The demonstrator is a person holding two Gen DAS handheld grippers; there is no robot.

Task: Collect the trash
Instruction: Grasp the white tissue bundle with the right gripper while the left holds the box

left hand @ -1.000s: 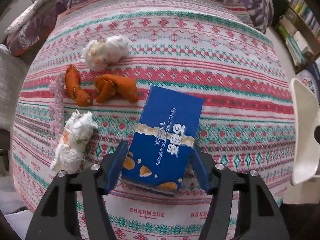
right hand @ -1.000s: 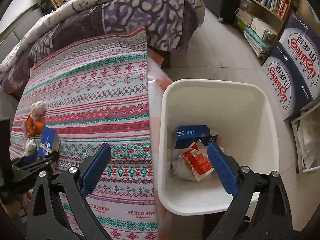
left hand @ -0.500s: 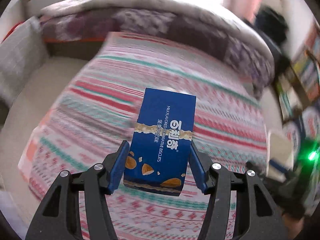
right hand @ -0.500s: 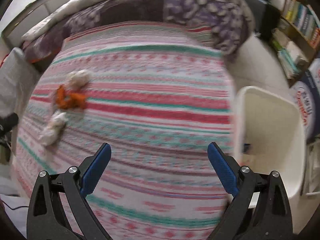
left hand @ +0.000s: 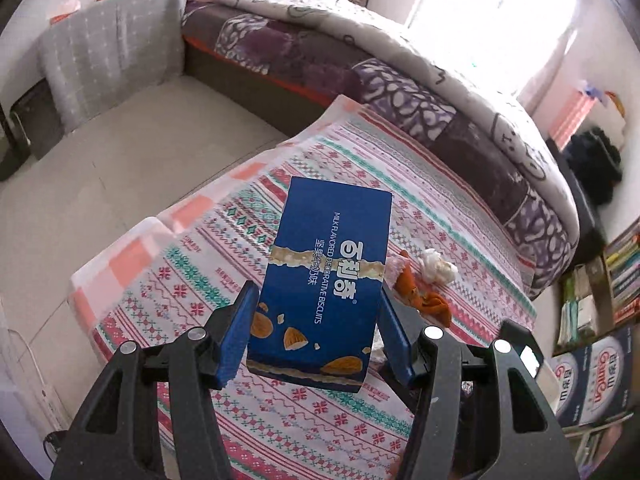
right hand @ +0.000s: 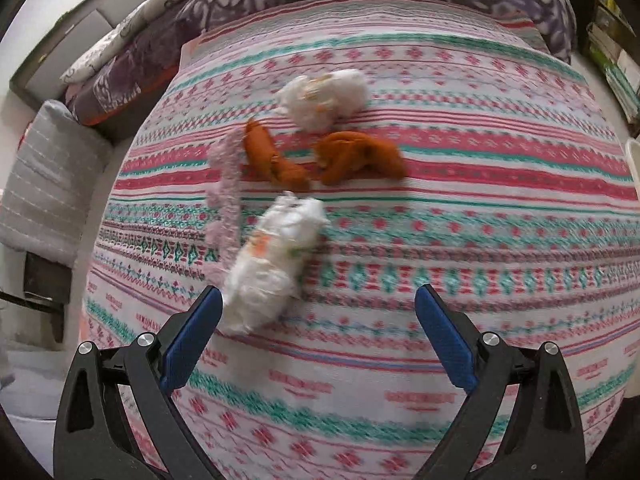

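Note:
My left gripper (left hand: pixel 316 332) is shut on a blue biscuit box (left hand: pixel 324 280), held up in the air above the patterned bedspread (left hand: pixel 240 248). Behind the box lie orange peel pieces (left hand: pixel 428 300) and a crumpled white wad (left hand: pixel 436 268). In the right wrist view my right gripper (right hand: pixel 318 336) stands open over the bedspread (right hand: pixel 480 220), nothing between its fingers. Just ahead of its left finger lies a crumpled white paper wad (right hand: pixel 272 264). Farther off are orange peel pieces (right hand: pixel 320 158), a second white wad (right hand: pixel 324 98) and a pink fuzzy strip (right hand: pixel 226 196).
A purple patterned quilt (left hand: pixel 460 112) lies along the bed's far side. A grey cushion (left hand: pixel 108 56) stands by the floor at left. Bookshelves (left hand: pixel 604 280) and printed cartons (left hand: pixel 596 372) stand at right. A white bin's rim (right hand: pixel 634 152) shows at the right edge.
My left gripper lifted the biscuit box off the bedspread and swung it, rolling as it went. My right gripper left the white bin and moved over the bed to the trash pile.

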